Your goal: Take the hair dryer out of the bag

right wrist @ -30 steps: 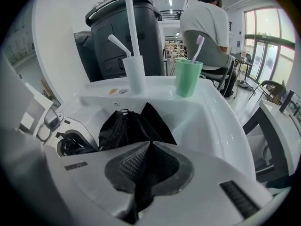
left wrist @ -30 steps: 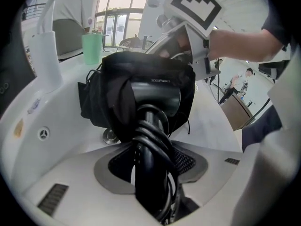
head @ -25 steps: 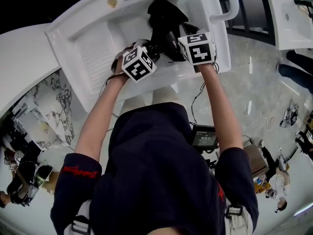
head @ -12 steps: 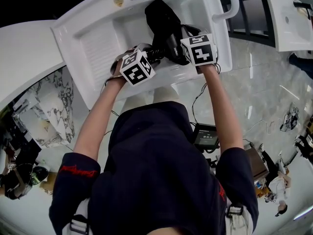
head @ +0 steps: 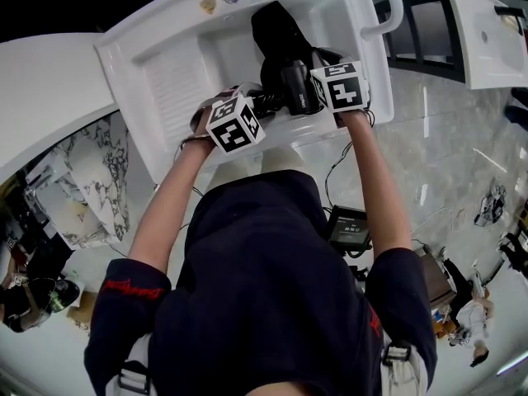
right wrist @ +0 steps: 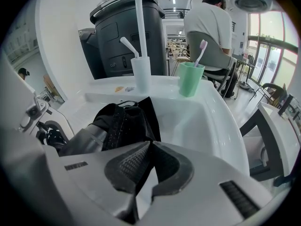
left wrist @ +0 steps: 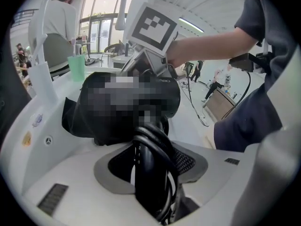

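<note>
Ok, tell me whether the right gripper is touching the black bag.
Touching. In the right gripper view, the right gripper has its jaws shut on a fold of the black bag.

We have free passage over the ribbed board [head: 175, 81] in the left half of the sink [head: 140, 27], which lies bare. The right half is crowded: the black bag [head: 276, 31] fills it, and the hair dryer [head: 295, 89], the left claw [left wrist: 150, 173] and the right claw [right wrist: 141, 182] sit packed together at the near rim. Along the far rim a green cup [right wrist: 190, 79], a white cup [right wrist: 141, 74] and the tap pipe [right wrist: 139, 18] stand in the way.
</note>
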### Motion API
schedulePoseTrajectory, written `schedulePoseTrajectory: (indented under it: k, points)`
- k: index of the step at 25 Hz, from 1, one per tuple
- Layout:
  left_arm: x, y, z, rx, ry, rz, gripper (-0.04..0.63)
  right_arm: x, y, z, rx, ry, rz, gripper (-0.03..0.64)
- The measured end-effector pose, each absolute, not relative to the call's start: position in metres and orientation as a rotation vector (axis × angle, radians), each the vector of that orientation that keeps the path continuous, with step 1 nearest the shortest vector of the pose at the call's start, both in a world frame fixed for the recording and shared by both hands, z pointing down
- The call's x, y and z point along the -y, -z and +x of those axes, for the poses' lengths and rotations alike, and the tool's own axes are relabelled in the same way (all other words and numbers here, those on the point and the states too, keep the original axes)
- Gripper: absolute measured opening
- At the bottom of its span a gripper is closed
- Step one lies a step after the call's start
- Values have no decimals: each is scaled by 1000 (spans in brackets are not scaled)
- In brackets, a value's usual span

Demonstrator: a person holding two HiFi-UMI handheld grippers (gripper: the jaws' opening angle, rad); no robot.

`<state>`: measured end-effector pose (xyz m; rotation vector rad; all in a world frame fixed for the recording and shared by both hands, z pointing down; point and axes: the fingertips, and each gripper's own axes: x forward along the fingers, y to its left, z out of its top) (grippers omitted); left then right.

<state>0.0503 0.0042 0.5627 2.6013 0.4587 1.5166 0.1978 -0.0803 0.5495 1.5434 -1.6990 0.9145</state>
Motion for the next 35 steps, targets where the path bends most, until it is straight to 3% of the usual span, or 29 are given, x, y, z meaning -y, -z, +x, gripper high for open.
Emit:
schedulePoseTrajectory:
  k: [17, 35]
  points:
    - [20, -548, 27, -251, -1445, 2601, 210, 73, -558, 192, 1679, -931, 1509, 40]
    - [101, -552, -70, 487, -1302, 2348, 212, 89, -562, 163, 1715, -873, 1388, 40]
